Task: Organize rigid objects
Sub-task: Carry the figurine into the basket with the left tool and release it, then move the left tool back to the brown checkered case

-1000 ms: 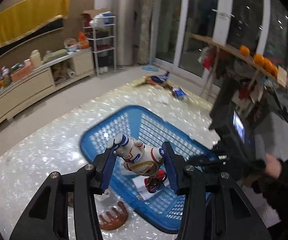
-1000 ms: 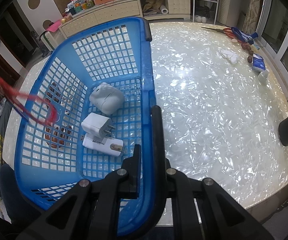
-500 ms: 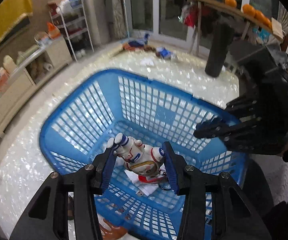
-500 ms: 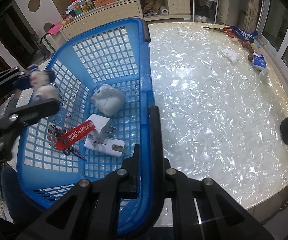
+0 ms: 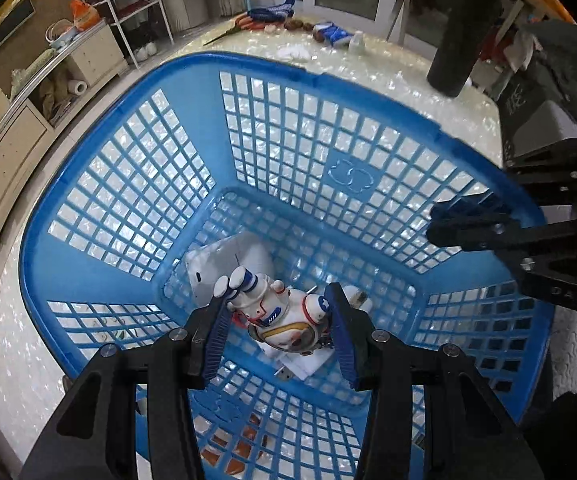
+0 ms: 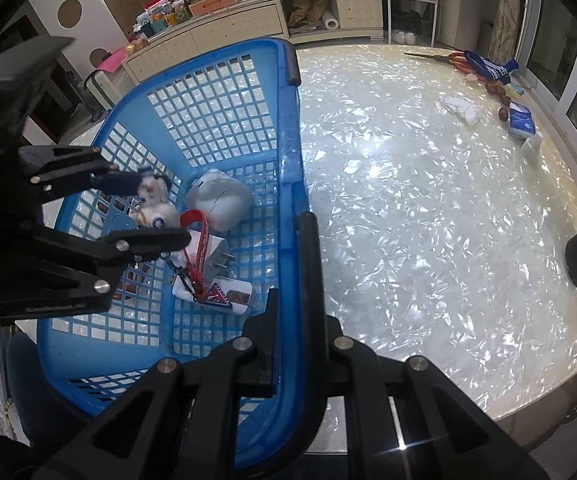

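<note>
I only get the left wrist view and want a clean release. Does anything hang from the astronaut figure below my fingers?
Observer: Yes. The right wrist view shows a red strap hanging from the astronaut figure in the left gripper. Its lower end lies on a flat white device.
Operator: Is the basket held?
Observer: The right gripper is shut on the blue basket wall, one finger inside and one outside.
Operator: What else lies near that strap?
Observer: A white plug adapter, its prongs pointing toward that gripped wall.
</note>
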{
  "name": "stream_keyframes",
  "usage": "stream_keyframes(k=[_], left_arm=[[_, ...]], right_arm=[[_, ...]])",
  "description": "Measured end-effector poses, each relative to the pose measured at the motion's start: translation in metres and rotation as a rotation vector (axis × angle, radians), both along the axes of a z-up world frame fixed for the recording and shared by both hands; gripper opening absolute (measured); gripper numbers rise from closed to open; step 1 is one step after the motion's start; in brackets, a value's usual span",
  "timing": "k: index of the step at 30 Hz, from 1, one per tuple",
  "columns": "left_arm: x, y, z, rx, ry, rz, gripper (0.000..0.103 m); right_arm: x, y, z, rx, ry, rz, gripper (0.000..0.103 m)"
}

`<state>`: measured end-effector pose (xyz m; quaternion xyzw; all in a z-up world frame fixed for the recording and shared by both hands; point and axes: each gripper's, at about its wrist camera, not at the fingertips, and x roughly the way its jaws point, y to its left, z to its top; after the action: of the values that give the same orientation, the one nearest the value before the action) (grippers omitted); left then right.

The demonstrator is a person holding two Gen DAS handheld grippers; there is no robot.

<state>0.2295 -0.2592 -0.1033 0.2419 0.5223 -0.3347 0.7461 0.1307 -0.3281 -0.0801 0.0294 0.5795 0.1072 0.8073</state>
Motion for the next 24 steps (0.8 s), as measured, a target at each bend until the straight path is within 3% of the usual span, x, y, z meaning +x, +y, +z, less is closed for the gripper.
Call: stream_keyframes(k=[7,14,18,24], left_arm=[[0.009,-0.009,-0.007,0.067,0.006,-0.003,0.051],[0.007,-0.01,-0.005,0.064,0.008,-0.016,0.053],[0.005,-0.008,0.0,0.02,0.011,-0.028,0.079],[0.002,-0.001,0.013,-0.028,0.02,-0.038,0.1]], right_arm=[[-0.001,0.0,0.001,0.004,-0.002,0.0,0.009],[0.0,-0.001,0.0,0.005,-0.003,0.001,0.009],[0.001,-0.001,0.0,0.007,-0.004,0.002,0.01],[0.001,-0.001,0.0,0.011,-0.003,0.0,0.01]])
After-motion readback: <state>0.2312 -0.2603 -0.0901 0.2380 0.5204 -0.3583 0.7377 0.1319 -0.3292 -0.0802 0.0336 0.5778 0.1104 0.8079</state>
